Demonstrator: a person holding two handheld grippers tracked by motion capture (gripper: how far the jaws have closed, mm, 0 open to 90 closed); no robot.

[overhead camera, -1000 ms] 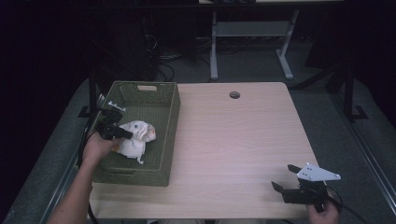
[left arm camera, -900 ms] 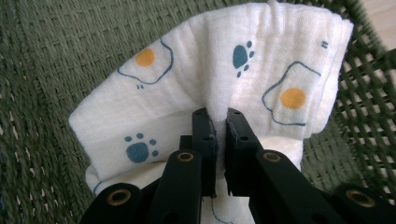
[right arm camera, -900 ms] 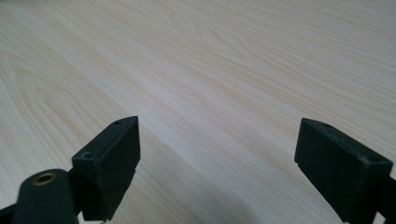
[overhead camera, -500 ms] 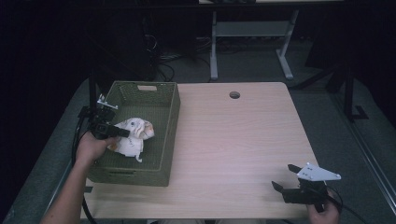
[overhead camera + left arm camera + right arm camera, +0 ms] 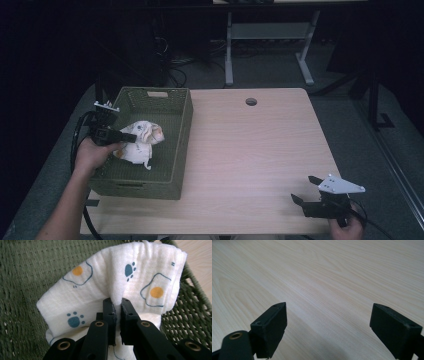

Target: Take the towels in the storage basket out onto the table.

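Left gripper view: the cloth (image 5: 110, 287), white with blue paw prints and fried-egg shapes, is pinched in a fold between the two black jaws of the left tool (image 5: 116, 303), which are drawn in narrow with only the fabric between them. The cloth bulges up and out to both sides of the pinch, and behind it is the woven green wall of the basket (image 5: 27, 272).

In the high view the cloth (image 5: 137, 142) sits inside the basket (image 5: 182, 145), toward its left wall and about midway along its length, bunched rather than flat; whether its underside touches the basket floor cannot be told. The left tool (image 5: 127, 136) reaches over the basket's left rim, held by the person's left hand (image 5: 92, 152), with a black cable curving away outside the basket.

The basket stands on the left part of the bench (image 5: 250, 150), its long side running away from the person. A small round hole (image 5: 251, 101) lies in the bench to the right of the basket's far end.

Well apart from the basket, at the near right corner of the bench, the right tool (image 5: 304, 190) rests low, its jaws spread wide; in the right gripper view nothing but bare wood grain lies between the jaws of this tool (image 5: 328, 322).
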